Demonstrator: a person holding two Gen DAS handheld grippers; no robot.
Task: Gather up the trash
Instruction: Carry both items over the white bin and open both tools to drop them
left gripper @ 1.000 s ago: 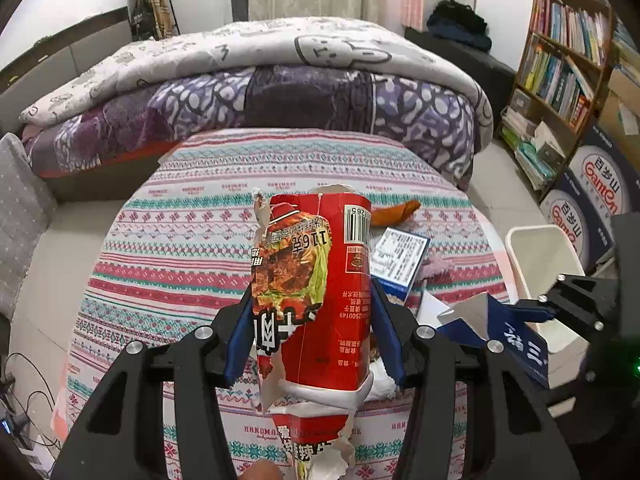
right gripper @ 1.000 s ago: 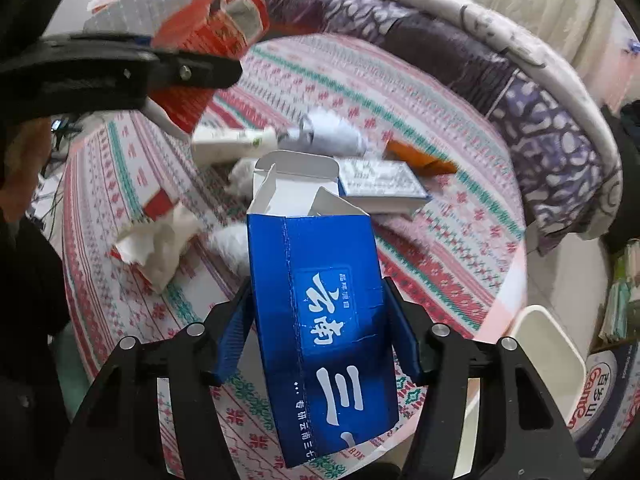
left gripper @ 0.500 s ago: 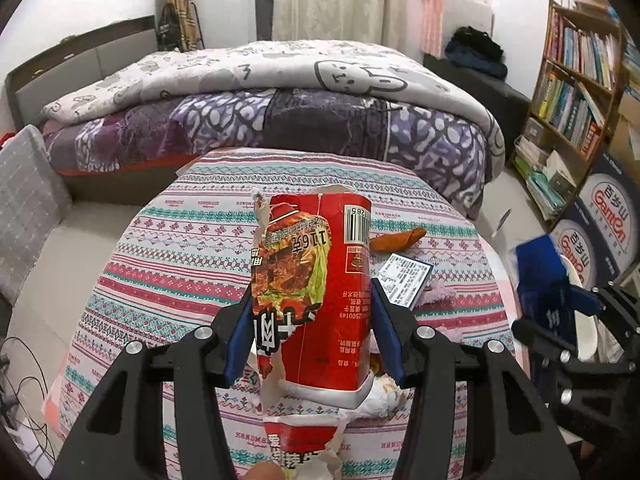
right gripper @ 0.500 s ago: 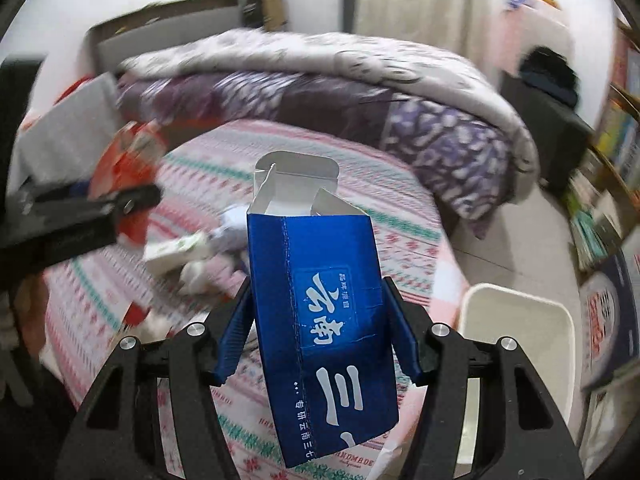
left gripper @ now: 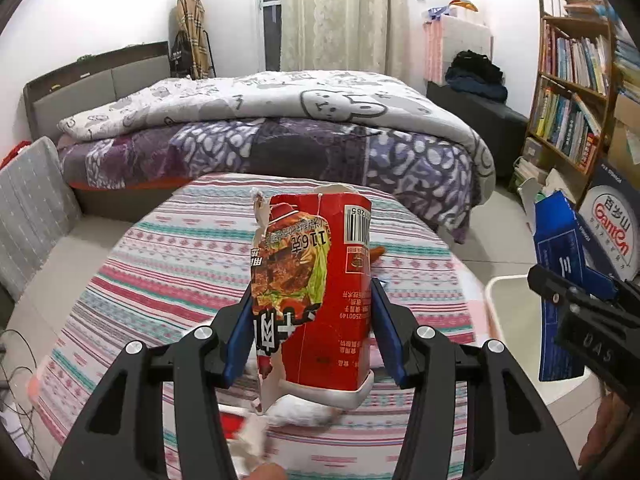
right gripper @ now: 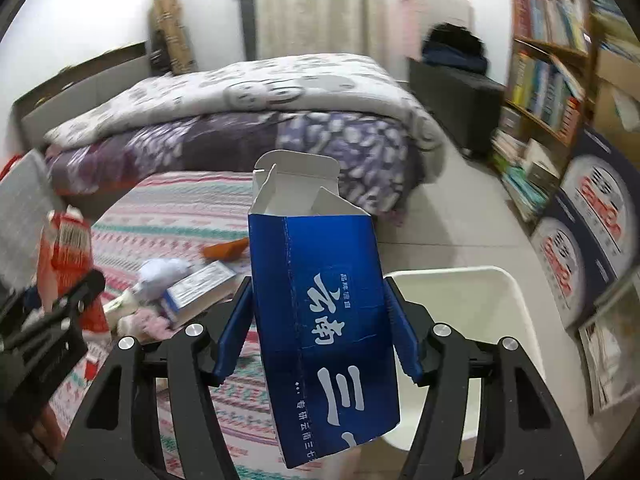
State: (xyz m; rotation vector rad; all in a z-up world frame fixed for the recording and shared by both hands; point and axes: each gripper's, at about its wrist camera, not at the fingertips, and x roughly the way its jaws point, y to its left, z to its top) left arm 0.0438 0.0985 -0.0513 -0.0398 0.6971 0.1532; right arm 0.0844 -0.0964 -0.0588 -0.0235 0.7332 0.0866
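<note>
A torn red paper noodle cup [left gripper: 316, 292], upside down, sits clamped between the half-spread jaws of the left gripper [left gripper: 312, 332] above the round table with its striped patterned cloth [left gripper: 168, 264]. The right gripper [right gripper: 320, 332] grips an opened blue cardboard carton [right gripper: 324, 320], also at half spread, right beside the white plastic bin [right gripper: 472, 304]. Both pieces appear mid-carry; the next move likely calls for bringing each over the bin's mouth before letting go. Only the right wrist view shows the litter left on the cloth: a small white-and-blue box [right gripper: 200, 288], crumpled tissue [right gripper: 160, 270] and an orange wrapper [right gripper: 226, 249].
</note>
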